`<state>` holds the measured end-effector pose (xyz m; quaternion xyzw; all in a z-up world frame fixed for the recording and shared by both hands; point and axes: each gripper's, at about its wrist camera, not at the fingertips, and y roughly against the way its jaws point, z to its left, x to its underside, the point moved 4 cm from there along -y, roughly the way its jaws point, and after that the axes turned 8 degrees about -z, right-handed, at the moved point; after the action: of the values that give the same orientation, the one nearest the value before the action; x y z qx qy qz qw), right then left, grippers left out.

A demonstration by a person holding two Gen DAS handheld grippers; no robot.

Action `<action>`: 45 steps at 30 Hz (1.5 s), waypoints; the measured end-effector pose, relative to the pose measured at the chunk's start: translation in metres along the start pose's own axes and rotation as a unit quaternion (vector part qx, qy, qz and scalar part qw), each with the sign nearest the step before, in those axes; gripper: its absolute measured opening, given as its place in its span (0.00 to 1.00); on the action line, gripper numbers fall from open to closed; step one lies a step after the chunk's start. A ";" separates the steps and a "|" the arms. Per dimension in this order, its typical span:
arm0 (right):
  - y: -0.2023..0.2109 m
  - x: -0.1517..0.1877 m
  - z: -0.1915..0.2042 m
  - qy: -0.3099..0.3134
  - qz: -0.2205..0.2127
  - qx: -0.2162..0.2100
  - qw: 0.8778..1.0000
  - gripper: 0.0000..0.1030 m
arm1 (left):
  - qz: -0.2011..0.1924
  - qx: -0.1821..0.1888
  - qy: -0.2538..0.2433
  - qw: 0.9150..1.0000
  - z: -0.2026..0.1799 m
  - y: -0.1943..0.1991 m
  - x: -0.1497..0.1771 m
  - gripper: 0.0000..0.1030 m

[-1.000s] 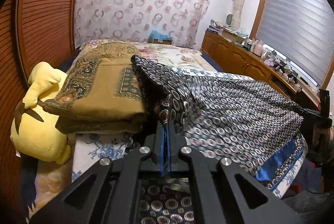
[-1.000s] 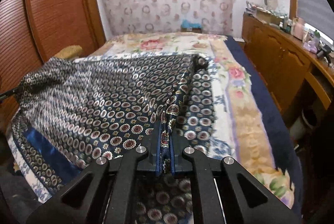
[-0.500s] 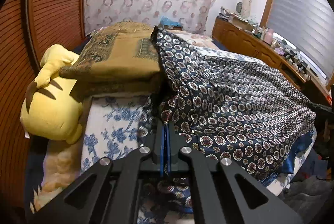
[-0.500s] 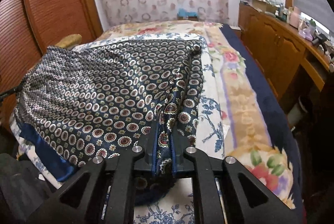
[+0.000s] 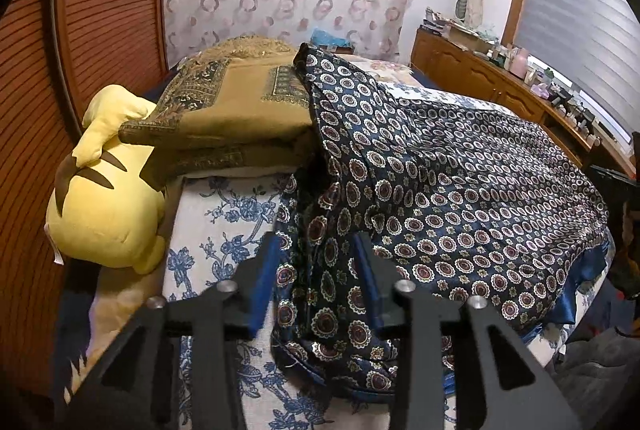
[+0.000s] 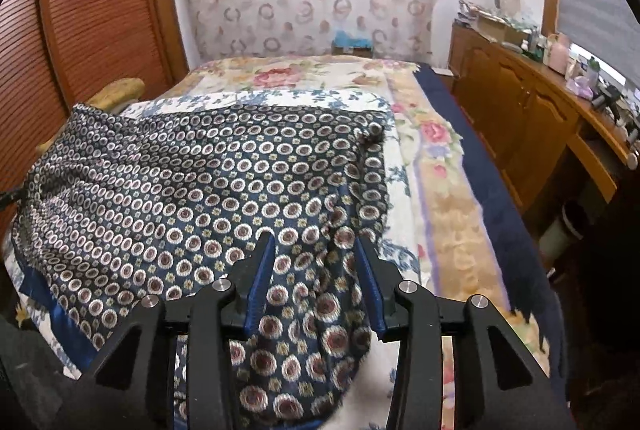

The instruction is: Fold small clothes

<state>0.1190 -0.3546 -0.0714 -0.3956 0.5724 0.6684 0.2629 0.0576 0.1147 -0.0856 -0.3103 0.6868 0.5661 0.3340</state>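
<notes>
Releasing together, the left gripper (image 5: pixel 316 258) and right gripper (image 6: pixel 316 258) are opening their jaws, where a second ago both pinched the dark blue silky garment with ring medallions (image 5: pixel 460 189); its edge now lies slack between the spread pads on the floral bed (image 6: pixel 448 222); this fold looks laid down.

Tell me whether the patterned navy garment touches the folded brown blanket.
Touching. The left wrist view shows the navy garment draped up against the brown blanket's right edge, overlapping it with no gap.
</notes>
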 end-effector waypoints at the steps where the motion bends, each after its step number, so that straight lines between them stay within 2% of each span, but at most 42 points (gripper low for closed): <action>1: -0.002 -0.001 0.000 0.001 0.000 0.001 1.000 0.40 | 0.000 -0.001 -0.001 1.000 0.000 0.000 0.001 0.39; 14: -0.023 -0.013 -0.011 -0.003 0.006 0.012 1.000 0.40 | 0.025 -0.024 -0.006 0.999 0.001 -0.014 0.016 0.41; 27: -0.030 0.018 0.020 0.016 0.036 -0.017 0.999 0.40 | 0.041 -0.030 -0.009 0.999 -0.001 0.000 0.036 0.41; 33: -0.041 0.030 0.035 0.047 0.056 -0.013 0.997 0.46 | 0.040 -0.036 -0.013 0.998 -0.002 0.004 0.039 0.41; 42: -0.041 0.032 0.034 0.045 0.050 -0.009 0.998 0.54 | 0.031 -0.040 -0.009 0.999 -0.005 0.001 0.038 0.41; 45: -0.042 0.032 0.034 0.041 0.051 -0.011 0.998 0.56 | 0.030 -0.035 -0.013 0.999 -0.008 0.000 0.037 0.32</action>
<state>0.1271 -0.3166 -0.1202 -0.3961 0.5947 0.6702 0.2009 0.0350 0.1053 -0.1147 -0.2936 0.6710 0.6038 0.3147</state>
